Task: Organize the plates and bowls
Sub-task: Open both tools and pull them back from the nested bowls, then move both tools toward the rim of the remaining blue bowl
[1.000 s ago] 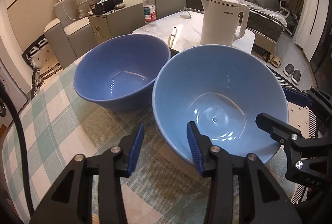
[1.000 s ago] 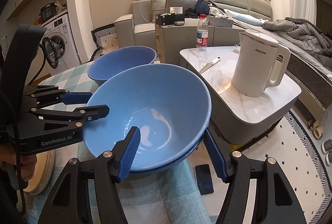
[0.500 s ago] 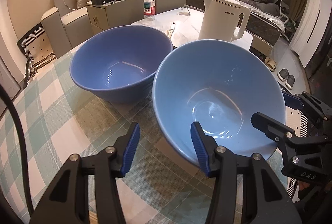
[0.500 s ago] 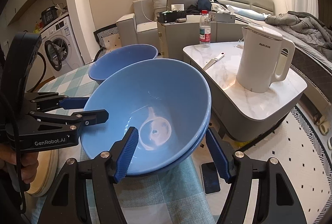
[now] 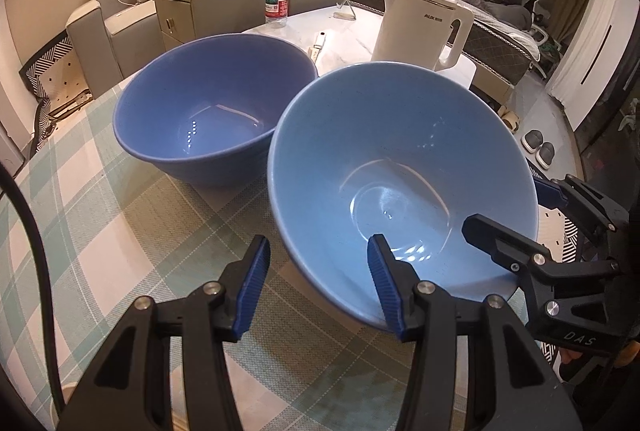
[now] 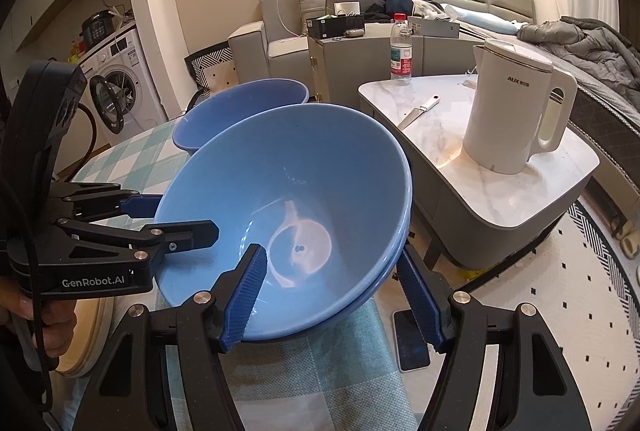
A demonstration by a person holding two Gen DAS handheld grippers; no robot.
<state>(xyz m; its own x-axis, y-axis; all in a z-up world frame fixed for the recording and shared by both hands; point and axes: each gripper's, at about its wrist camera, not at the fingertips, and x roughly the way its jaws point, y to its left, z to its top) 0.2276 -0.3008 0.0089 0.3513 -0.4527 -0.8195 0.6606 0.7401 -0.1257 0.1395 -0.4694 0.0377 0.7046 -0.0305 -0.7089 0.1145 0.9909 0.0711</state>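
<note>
A light blue bowl (image 5: 400,159) (image 6: 288,167) stands near the table's edge, and a second rim under it shows it is nested in another bowl. Behind it to the left sits a darker blue bowl (image 5: 208,103) (image 6: 240,103). My left gripper (image 5: 318,245) (image 6: 176,217) straddles the light bowl's near rim, one finger inside and one outside. It is open, with a gap at the outer pad. My right gripper (image 6: 330,253) (image 5: 508,207) straddles the rim from the other side, open wide, and its pads do not clamp the wall.
The bowls stand on a green checked tablecloth (image 5: 100,231). Close beside it, a marble side table (image 6: 500,191) carries a white kettle (image 6: 516,111), a water bottle (image 6: 401,47) and a knife (image 6: 418,111). A phone (image 6: 410,339) lies on the floor below. A round wooden board (image 6: 92,331) is at the left.
Both grippers' jaws have spread a little wider around the light bowl's rim. The left gripper has tilted slightly. Neither bowl has shifted on the table.
</note>
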